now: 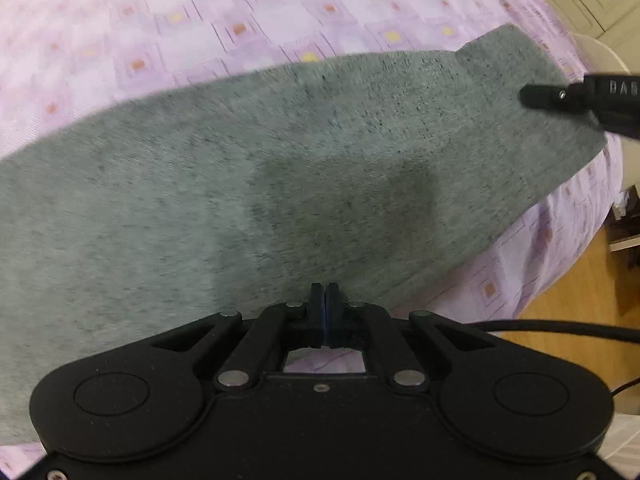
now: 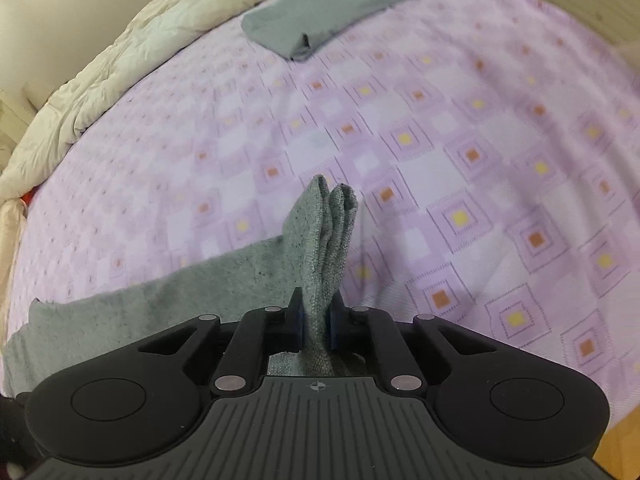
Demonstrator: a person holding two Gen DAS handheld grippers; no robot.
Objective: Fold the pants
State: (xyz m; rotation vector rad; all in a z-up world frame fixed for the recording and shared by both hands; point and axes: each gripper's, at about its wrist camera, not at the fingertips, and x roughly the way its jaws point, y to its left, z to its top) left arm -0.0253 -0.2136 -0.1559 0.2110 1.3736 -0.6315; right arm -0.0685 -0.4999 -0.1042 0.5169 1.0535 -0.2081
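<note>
Grey pants [image 1: 248, 184] lie spread across a purple patterned bed sheet [image 1: 200, 20]. My left gripper [image 1: 324, 292] is shut at the near edge of the pants; whether cloth is pinched between the fingertips is hidden. My right gripper [image 2: 316, 308] is shut on a bunched fold of the grey pants [image 2: 328, 240], which stands up between its fingers. The rest of the pants [image 2: 120, 312] trails to the left on the sheet [image 2: 480, 160]. The right gripper also shows in the left wrist view [image 1: 532, 96] at the far right end of the pants.
A folded grey garment [image 2: 328, 12] lies at the far side of the bed. A cream quilt [image 2: 100, 72] is bunched along the far left. Wooden floor [image 1: 580, 300] shows beyond the bed's right edge, with a black cable [image 1: 560, 326] across it.
</note>
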